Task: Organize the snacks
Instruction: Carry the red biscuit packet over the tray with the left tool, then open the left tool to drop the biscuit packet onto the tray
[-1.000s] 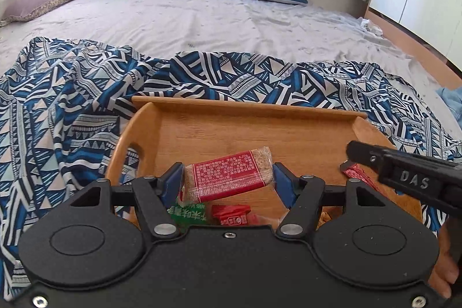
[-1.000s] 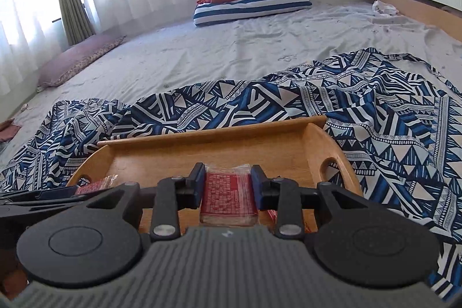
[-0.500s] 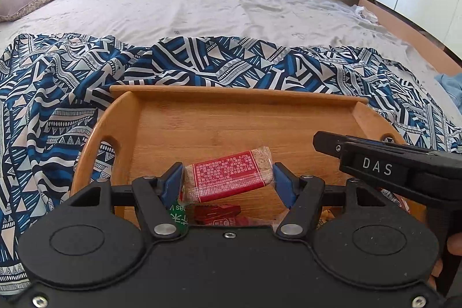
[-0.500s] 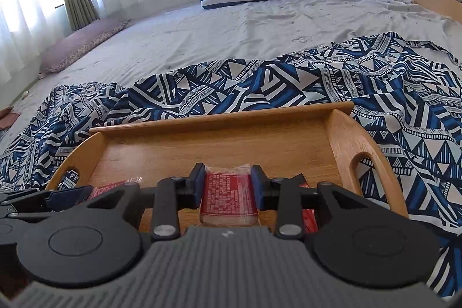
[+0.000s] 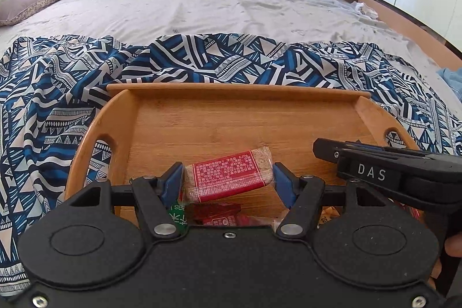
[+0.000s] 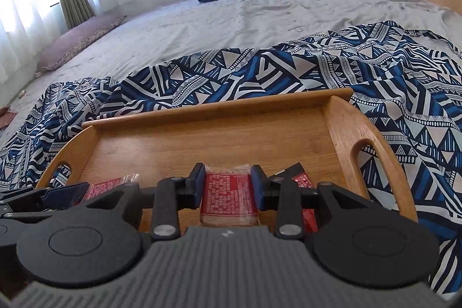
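Gripping snack bars (image 5: pixel 228 176), both jaws.

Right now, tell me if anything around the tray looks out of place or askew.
Nothing is spilled or damaged. The red snack bar in the left gripper sits tilted between the jaws, and loose packets lie jumbled at the near end of the wooden tray.

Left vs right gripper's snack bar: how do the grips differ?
The left gripper clamps its red snack bar by the ends, lying crosswise and slightly tilted. The right gripper pinches its red snack bar across the width, lengthwise, with narrower jaws. Both hang over the wooden tray.
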Motion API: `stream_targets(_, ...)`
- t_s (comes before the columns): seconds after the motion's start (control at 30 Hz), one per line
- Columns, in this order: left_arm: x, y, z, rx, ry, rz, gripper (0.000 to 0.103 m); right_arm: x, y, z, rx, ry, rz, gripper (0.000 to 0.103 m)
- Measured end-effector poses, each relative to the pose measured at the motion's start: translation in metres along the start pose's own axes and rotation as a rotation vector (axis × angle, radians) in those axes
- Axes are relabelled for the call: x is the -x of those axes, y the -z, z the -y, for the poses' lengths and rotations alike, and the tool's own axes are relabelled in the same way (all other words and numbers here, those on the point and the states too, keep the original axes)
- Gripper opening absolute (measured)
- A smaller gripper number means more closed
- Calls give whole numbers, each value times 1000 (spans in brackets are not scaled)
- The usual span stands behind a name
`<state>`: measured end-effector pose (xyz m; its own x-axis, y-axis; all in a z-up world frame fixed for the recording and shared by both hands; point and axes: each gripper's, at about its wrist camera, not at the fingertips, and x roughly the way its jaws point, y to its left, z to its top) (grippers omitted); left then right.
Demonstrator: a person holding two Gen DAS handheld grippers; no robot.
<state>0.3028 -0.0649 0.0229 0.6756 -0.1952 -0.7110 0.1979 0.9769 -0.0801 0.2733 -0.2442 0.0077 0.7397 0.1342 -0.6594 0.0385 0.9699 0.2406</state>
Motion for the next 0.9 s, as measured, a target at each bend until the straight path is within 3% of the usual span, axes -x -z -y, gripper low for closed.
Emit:
stream_targets(0.37, -4, 1, 1, 2, -6, -13, 64, -1, 3, 4, -11, -3, -6, 40)
stream_targets(0.43, -4, 1, 1, 4, -6, -17, 65, -1, 2, 5, -21, -12, -8, 44)
stream_targets(0.57, 3, -1, 0, 2, -11, -8, 75, 6, -1, 5, -33, -31, 9, 48)
stream_targets(0.63, 9, -2, -1, 2, -14, 6, 80, 12, -4, 3, -28, -35, 21, 60)
stream_targets(0.9, 53, -3, -2, -10, -18, 83, 98, 48, -10, -3, 3, -48, 80, 72)
